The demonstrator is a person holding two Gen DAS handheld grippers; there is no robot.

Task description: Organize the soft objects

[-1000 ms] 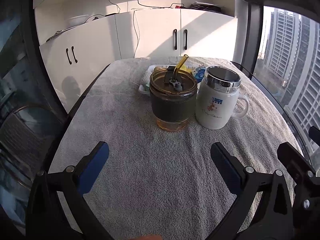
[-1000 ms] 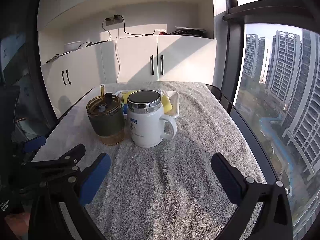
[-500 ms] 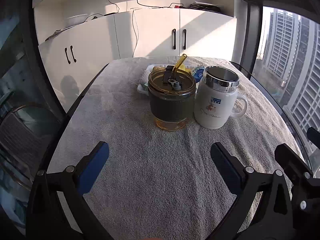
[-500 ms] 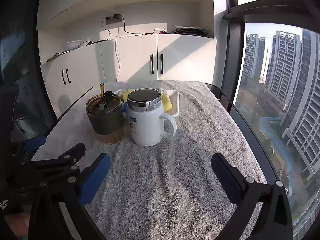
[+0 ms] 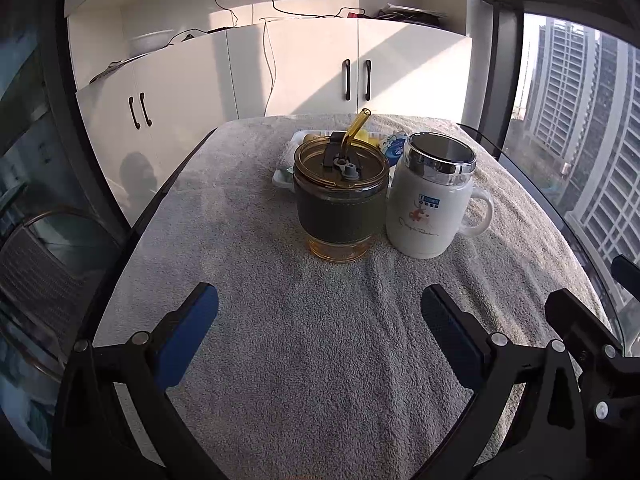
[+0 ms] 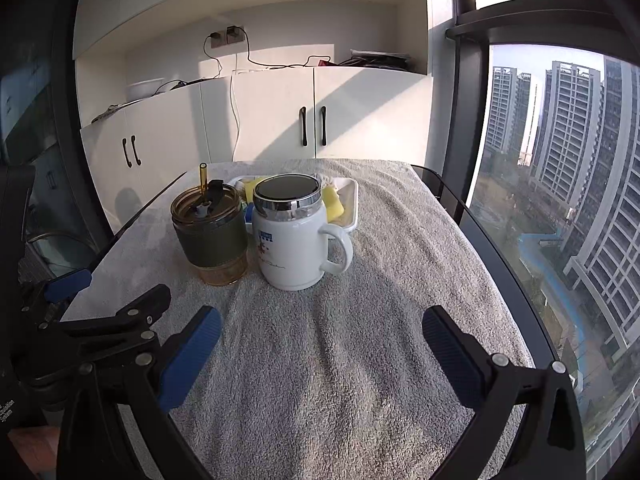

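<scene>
A white tray (image 6: pixel 349 204) stands at the far end of the towel-covered table, mostly hidden behind two cups. It holds yellow soft items (image 6: pixel 333 203) and a blue-and-white one (image 5: pixel 394 147); the tray also shows in the left wrist view (image 5: pixel 281 178). My left gripper (image 5: pixel 319 322) is open and empty, above the towel short of the cups. My right gripper (image 6: pixel 321 338) is open and empty, beside the left one, whose fingers (image 6: pixel 68 285) show at the left of the right wrist view.
An amber tumbler with a dark sleeve and straw (image 5: pixel 341 204) and a white lidded mug (image 5: pixel 432 200) stand side by side in front of the tray. The grey towel (image 5: pixel 320 360) covers the table. White cabinets (image 5: pixel 304 72) stand behind; a window is at the right.
Both grippers have shifted slightly relative to the cups; the cups sit a little further left in the left wrist view. Jaws stay open. Nothing on the table moved.
</scene>
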